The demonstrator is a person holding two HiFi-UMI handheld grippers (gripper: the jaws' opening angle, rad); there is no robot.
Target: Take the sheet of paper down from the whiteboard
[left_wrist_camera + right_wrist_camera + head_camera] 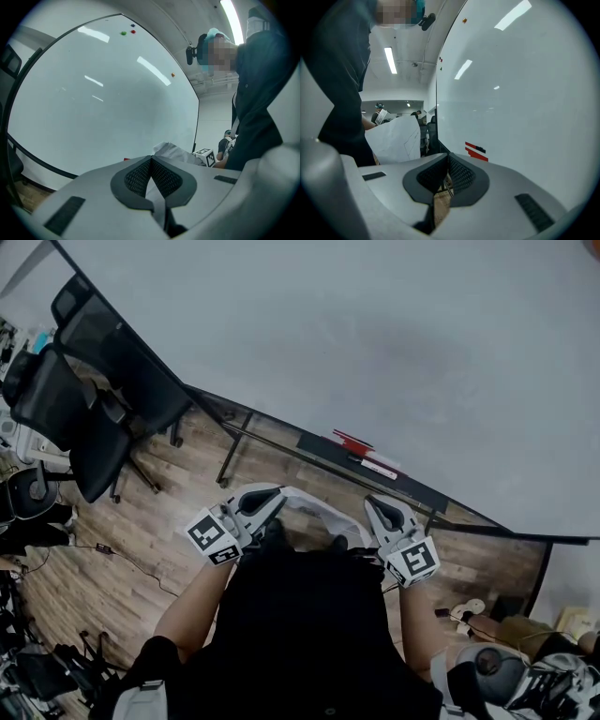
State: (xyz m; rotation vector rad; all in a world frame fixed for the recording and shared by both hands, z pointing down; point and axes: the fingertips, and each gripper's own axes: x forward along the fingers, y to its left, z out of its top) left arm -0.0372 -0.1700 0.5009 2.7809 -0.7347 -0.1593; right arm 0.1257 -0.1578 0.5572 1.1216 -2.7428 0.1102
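Observation:
The whiteboard (pixel 375 352) fills the upper part of the head view, and its face is bare apart from small magnets (pixel 123 33). The white sheet of paper (pixel 314 502) hangs off the board, bowed in front of my torso between the two grippers. My left gripper (pixel 275 495) is shut on one end of the paper (pixel 176 151), which comes out right at the left gripper (pixel 151 158) tips. My right gripper (pixel 372 505) is shut beside the other end. In the right gripper view the paper (pixel 396 138) hangs to the left of the right gripper (pixel 449 155), and none shows between its pads.
Red markers (pixel 354 442) lie on the board's tray (pixel 375 474). Black office chairs (pixel 84 418) stand at the left on the wood floor (pixel 187 484), with a cable (pixel 122 554) below them. Bags and gear (pixel 525 662) lie at the lower right. People (pixel 379 115) stand in the far background.

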